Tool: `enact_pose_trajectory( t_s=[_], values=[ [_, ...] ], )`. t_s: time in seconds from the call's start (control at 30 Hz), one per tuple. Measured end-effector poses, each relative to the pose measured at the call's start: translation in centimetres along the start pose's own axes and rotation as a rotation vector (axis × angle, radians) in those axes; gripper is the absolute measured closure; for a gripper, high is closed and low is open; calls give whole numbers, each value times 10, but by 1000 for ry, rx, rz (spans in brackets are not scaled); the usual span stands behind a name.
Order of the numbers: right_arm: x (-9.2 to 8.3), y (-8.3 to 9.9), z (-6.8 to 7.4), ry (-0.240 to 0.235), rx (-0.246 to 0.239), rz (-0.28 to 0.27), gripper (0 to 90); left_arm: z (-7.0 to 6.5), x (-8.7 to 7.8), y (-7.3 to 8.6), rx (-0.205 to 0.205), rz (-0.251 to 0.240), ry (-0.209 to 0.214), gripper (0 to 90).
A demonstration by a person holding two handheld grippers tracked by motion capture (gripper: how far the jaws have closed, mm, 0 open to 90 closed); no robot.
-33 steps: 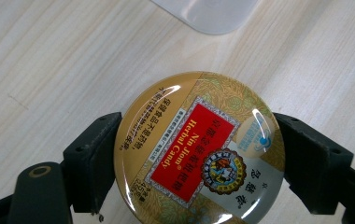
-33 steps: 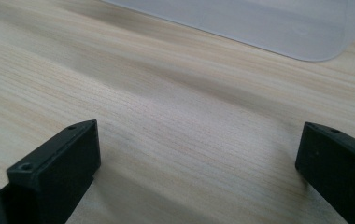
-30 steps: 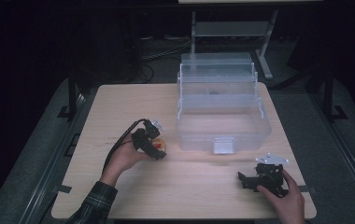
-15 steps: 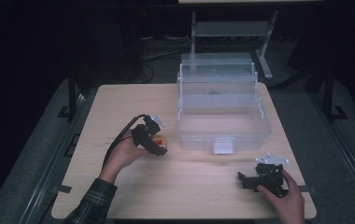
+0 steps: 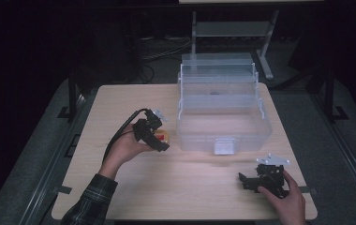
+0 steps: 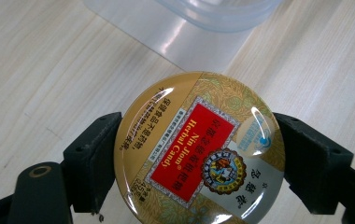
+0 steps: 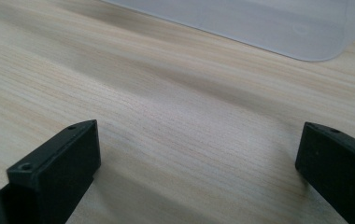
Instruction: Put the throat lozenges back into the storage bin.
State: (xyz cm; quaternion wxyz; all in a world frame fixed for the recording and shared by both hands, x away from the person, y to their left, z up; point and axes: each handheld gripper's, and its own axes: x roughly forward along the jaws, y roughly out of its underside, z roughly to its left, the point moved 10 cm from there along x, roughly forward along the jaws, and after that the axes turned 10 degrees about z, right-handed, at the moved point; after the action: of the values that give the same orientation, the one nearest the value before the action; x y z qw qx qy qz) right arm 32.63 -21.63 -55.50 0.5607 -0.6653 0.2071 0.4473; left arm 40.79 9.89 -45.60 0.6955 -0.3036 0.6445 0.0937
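Both jaws of your left gripper clamp the rim of the round gold-and-red metal candy tin, held just beside the clear plastic tiered box. Its glossy lid looks slick, rigid and light; keep the grip across the widest part. Your right gripper rests wide open, low on the pale wooden table.

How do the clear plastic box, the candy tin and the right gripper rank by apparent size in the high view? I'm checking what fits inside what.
1. Clear plastic box, by far the largest.
2. Right gripper.
3. Candy tin, smallest as seen, though the left gripper hides part of it, so its rank against the right gripper is unsure.
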Motion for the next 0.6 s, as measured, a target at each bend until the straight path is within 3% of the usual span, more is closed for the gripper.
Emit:
enact_pose_trajectory(
  t_s=[0.6],
  values=[
    [0,0,0,0,0,0,0,0,-16,-17,20,-14,-4,195]
  ],
)
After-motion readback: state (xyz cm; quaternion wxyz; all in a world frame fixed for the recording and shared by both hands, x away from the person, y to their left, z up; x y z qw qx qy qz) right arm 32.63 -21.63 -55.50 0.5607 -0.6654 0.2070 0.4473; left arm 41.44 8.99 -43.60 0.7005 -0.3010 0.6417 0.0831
